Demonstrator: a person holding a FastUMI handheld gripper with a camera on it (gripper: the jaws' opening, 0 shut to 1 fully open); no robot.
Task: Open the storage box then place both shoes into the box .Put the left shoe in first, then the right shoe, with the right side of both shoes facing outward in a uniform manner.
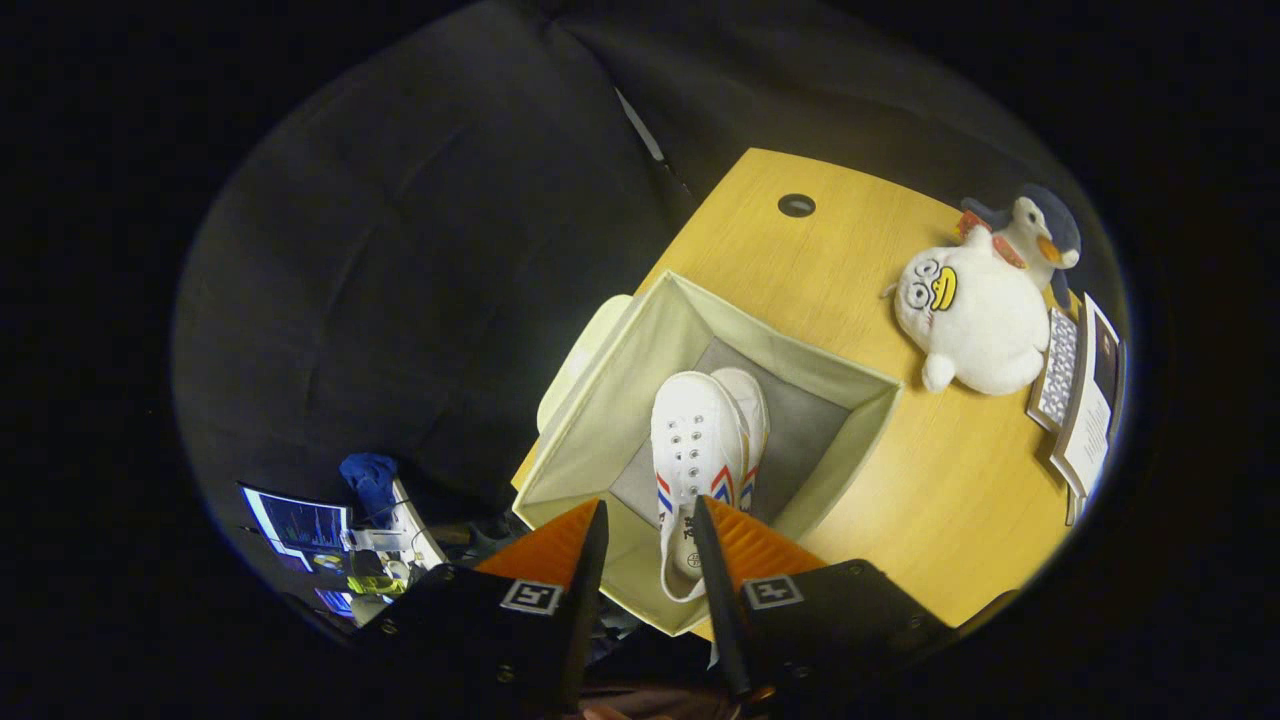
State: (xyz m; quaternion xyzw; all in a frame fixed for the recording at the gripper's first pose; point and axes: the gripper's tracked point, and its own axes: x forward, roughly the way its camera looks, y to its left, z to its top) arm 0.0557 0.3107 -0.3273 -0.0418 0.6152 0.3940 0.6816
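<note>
My tongs [645, 540] hung released above the open storage box [590, 400] on the worktop [930, 490], fingers apart, two white shoes [700, 450] inside, plush toys [975, 310] far right.

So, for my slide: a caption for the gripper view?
Open gripper above white shoes in the open storage box.

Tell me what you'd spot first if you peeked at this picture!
First, the white shoes standing side by side inside the open fabric storage box on the yellow wooden table. The gripper hangs just above the box with its jaws apart, the heel of the nearer shoe showing between them. Beyond the box, a white plush duck and a penguin toy lie on the table.
</note>
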